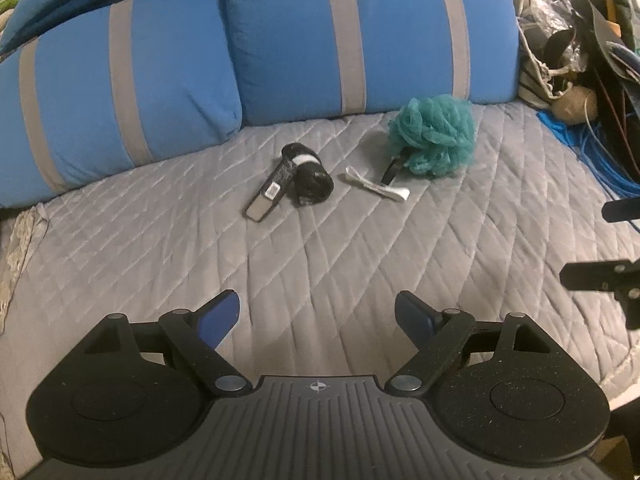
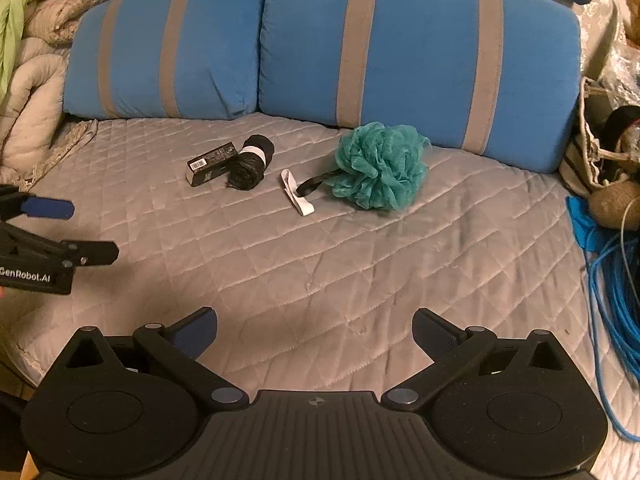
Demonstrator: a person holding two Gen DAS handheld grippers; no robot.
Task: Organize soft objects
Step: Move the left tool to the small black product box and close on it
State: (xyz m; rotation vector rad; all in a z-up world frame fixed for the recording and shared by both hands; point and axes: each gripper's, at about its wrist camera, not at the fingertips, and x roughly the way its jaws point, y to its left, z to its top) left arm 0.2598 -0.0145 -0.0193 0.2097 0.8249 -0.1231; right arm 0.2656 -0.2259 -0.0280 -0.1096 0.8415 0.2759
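I have both grippers hovering over the near part of the grey quilt (image 2: 360, 264), each with its jaws spread wide and nothing between them: the left gripper (image 1: 318, 316) and the right gripper (image 2: 316, 332). Taking the teal bath pouf (image 2: 380, 166) as my landmark, it sits ahead of both sets of jaws, close to the foot of the blue striped cushions (image 2: 420, 48). Its black loop trails toward a white folded strip (image 2: 298, 192) just beside it on its left, and further left lie a rolled black cloth (image 2: 250, 162) touching a small black box (image 2: 210, 164). The roll's long axis runs roughly toward the cushions. I judge the right gripper nearer the pouf, the left nearer the roll. Bare quilt lies between jaws and pouf; right of it, blue cable (image 2: 612, 300) crowds the bed's edge.
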